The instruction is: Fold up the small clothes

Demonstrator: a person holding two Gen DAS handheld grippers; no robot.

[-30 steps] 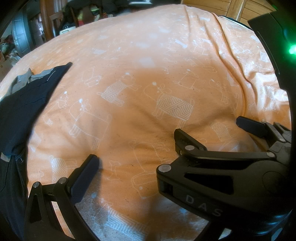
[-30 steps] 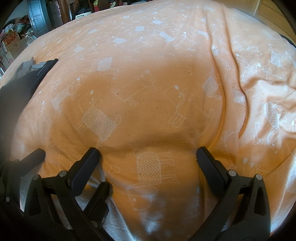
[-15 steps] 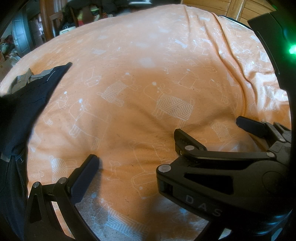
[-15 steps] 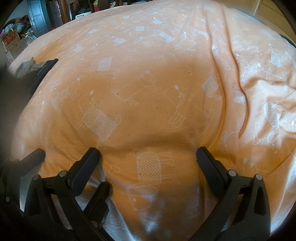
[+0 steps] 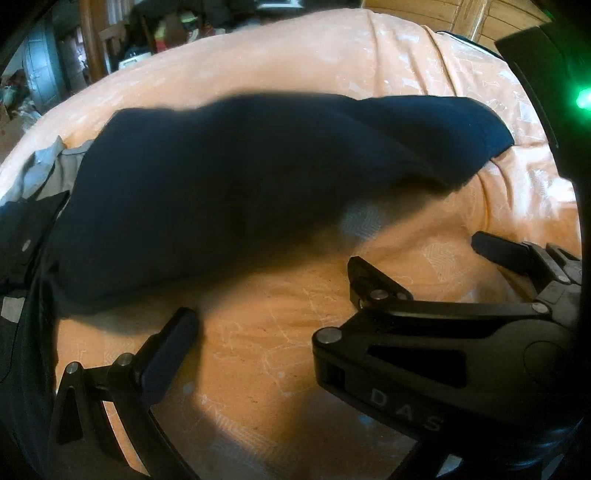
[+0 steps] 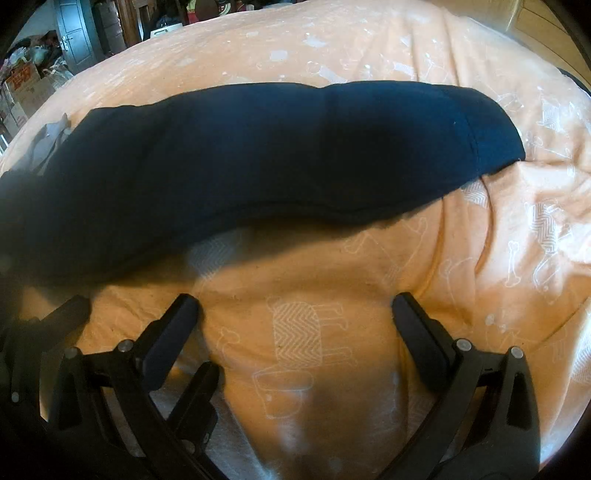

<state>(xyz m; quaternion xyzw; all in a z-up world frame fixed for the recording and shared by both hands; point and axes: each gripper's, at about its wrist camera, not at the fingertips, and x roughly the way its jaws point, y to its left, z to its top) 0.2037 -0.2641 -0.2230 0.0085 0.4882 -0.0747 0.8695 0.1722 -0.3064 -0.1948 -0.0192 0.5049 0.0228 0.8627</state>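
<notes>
Peach animal-print bedsheet (image 6: 369,280); soft navy garment (image 6: 258,162) sprawled across; right gripper (image 6: 295,314), left gripper (image 6: 85,325) spread wide, empty.

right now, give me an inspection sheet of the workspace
surface: orange bedspread with white animal print, creased at right
job's things: navy garment lying across the bedspread, blurred in the left view
clutter: grey and dark clothes at far left
grippers: left claw open, empty; right claw open, empty, both short of the garment
cables: nothing seen
surroundings: grey door, boxes, wooden floor
</notes>
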